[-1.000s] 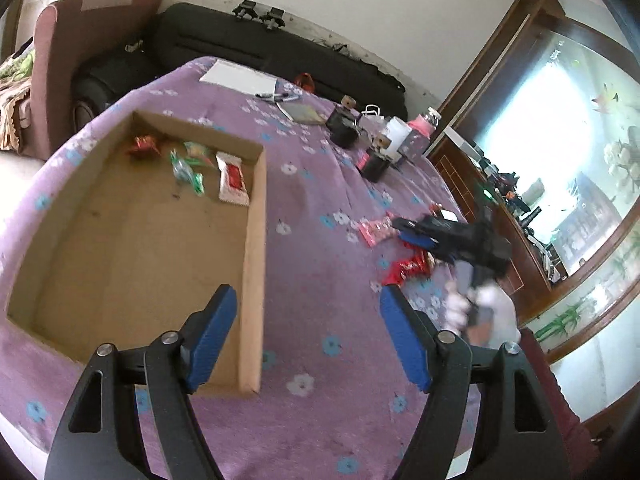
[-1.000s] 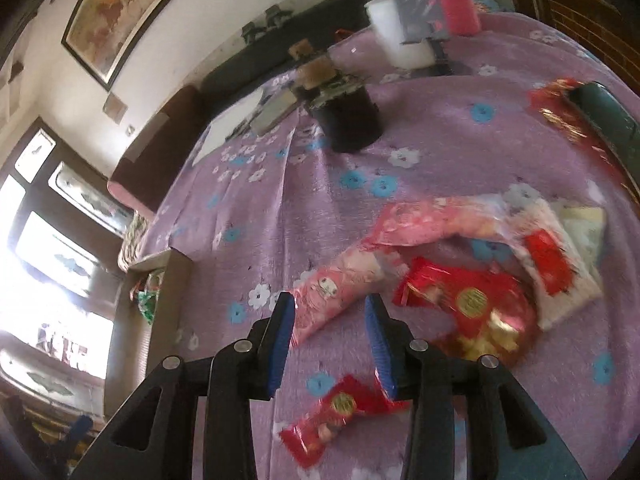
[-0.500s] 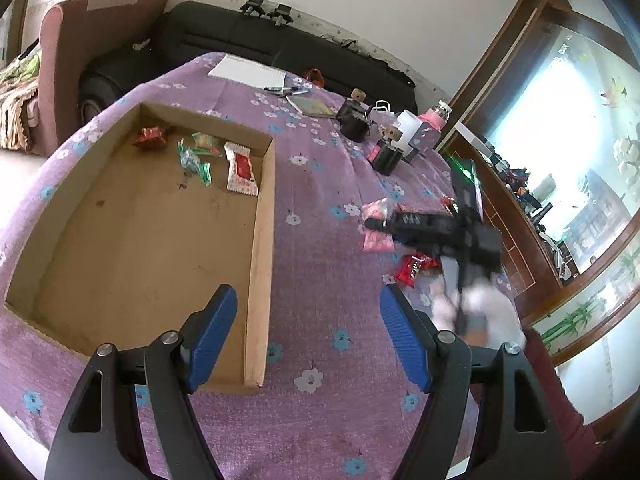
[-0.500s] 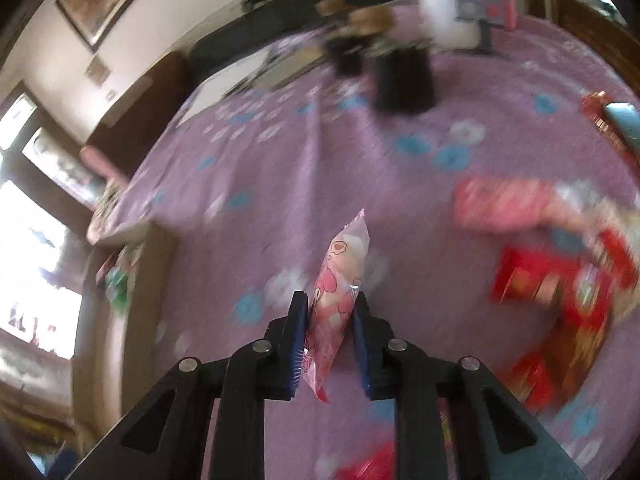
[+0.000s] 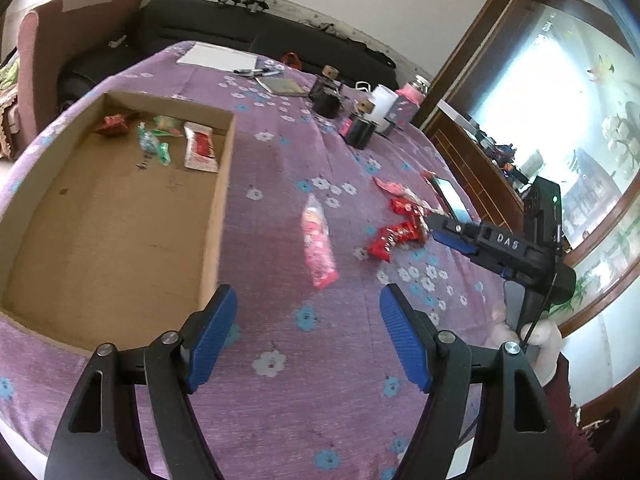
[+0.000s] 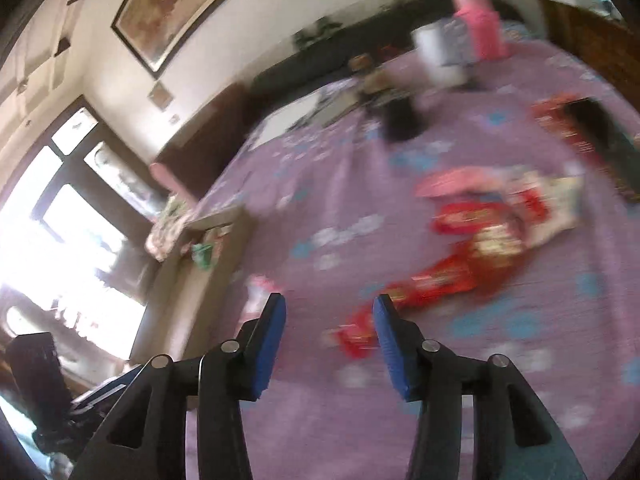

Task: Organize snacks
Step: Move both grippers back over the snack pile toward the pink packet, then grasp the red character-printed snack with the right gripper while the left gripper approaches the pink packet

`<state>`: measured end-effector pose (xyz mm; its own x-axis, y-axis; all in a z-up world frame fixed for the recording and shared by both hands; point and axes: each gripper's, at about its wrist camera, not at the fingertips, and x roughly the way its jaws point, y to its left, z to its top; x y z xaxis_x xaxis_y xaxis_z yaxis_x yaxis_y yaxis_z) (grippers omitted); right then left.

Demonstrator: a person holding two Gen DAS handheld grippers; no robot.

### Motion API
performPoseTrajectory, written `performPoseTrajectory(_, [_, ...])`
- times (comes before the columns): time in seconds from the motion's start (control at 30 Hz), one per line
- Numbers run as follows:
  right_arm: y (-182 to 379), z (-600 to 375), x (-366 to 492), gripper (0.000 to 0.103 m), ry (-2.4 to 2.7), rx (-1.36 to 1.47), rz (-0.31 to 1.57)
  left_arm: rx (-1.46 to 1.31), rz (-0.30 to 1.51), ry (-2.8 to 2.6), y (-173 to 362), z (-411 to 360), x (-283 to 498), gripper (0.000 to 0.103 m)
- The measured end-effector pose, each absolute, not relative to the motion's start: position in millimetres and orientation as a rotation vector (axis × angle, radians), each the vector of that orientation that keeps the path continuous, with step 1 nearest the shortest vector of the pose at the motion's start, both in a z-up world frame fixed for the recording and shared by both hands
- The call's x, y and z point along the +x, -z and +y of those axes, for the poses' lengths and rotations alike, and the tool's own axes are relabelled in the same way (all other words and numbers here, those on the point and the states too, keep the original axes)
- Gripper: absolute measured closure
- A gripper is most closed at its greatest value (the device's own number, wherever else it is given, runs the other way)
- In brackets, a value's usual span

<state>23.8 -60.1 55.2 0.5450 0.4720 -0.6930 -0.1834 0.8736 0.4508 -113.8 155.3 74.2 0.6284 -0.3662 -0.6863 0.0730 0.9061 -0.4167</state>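
A long pink snack packet [image 5: 318,248] shows blurred on or just above the purple flowered cloth, right of the cardboard box [image 5: 224,184]; in the right wrist view the packet [image 6: 260,292] is left of the jaws, free of them. My right gripper [image 6: 330,320] is opening with nothing between its pads, and it [image 5: 436,226] hovers by the red snack packets [image 5: 396,236]. My left gripper [image 5: 308,332] stands open and empty above the cloth, near the box's front corner. The box holds a red wrapper [image 5: 114,124], green candies [image 5: 154,144] and a white-and-red packet [image 5: 200,150].
A phone [image 5: 450,196] lies beside the snack pile. Black cups [image 5: 360,132], a white cup [image 5: 384,100] and a pink bottle [image 5: 410,96] stand at the far end, with a paper sheet [image 5: 218,56] further left. A dark sofa [image 5: 240,20] runs behind the table.
My right gripper closed on the pink packet, lifted it toward the box, then let go; the packet now sits apart from the jaws. The left gripper stayed open.
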Motion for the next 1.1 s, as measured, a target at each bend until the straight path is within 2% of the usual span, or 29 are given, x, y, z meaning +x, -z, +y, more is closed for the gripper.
performPoseTrajectory(0.2, [-29, -83, 28, 0.054, -0.348, 0.4, 0.996, -0.377, 0.89, 0.266, -66, 140, -104, 0.029])
performPoseTrajectory(0.5, [-4, -29, 45, 0.054, -0.284, 0.301, 1.018, -0.339, 0.902, 0.214, -70, 139, -72, 0.029])
performPoseTrajectory(0.53, [-4, -26, 45, 0.056, -0.27, 0.28, 1.004, -0.324, 0.907, 0.217, -69, 136, -65, 0.029])
performPoseTrajectory(0.6, [-4, -21, 45, 0.076, -0.251, 0.226, 0.994, -0.277, 0.924, 0.21, -65, 128, -51, 0.029])
performPoseTrajectory(0.63, [-3, -22, 44, 0.08, -0.247, 0.21, 0.996, -0.25, 0.935, 0.199, -61, 124, -43, 0.029])
performPoseTrajectory(0.93, [0, -36, 38, 0.08, -0.283, 0.241, 0.947, -0.069, 1.001, 0.12, -22, 101, -2, 0.03])
performPoseTrajectory(1.0, [-1, -34, 37, 0.08, -0.286, 0.23, 0.943, -0.01, 0.992, 0.097, -16, 96, -2, 0.037])
performPoseTrajectory(1.07, [-1, -34, 37, 0.08, -0.288, 0.225, 0.94, 0.073, 0.988, 0.058, -11, 89, -3, 0.056])
performPoseTrajectory(1.1, [-1, -33, 37, 0.08, -0.289, 0.224, 0.939, 0.093, 0.974, 0.045, -11, 88, -5, 0.061])
